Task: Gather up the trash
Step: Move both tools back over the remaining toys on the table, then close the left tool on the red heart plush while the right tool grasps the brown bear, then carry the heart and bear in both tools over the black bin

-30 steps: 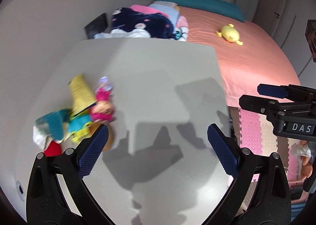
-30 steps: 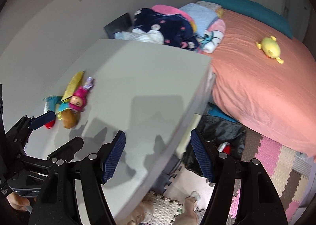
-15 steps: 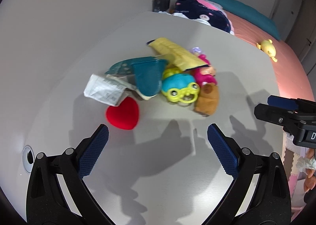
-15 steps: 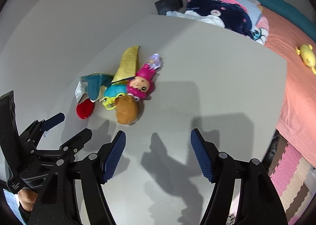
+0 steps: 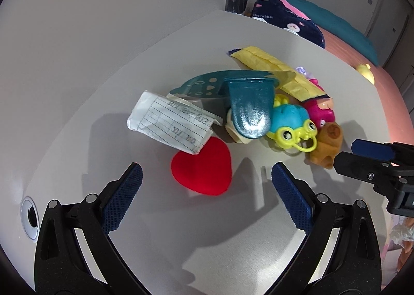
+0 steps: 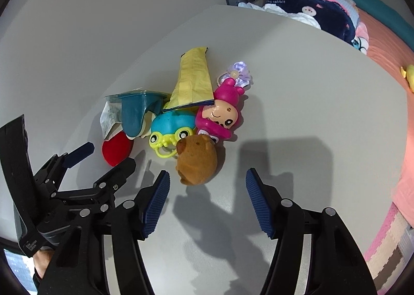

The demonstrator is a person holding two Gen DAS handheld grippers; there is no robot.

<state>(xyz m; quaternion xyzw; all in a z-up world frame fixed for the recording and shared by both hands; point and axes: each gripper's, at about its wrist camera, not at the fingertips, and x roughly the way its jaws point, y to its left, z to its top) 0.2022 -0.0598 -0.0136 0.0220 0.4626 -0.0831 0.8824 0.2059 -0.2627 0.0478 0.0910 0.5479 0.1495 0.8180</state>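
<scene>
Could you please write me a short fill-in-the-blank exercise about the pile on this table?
1. The folded lined paper partly overlaps the red ____-shaped cushion.
2. The yellow wrapper lies partly over the ____ plastic doll.
3. The brown plush sits nearest the ____ gripper.
4. Both the left gripper and the right one are ____ and hold nothing.

Missing words: heart; pink; right; open

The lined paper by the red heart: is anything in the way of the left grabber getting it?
Partly. The red heart lies between the open left gripper and the folded lined paper, whose corner rests on it. A teal wrapper overlaps the paper's far side.
</scene>
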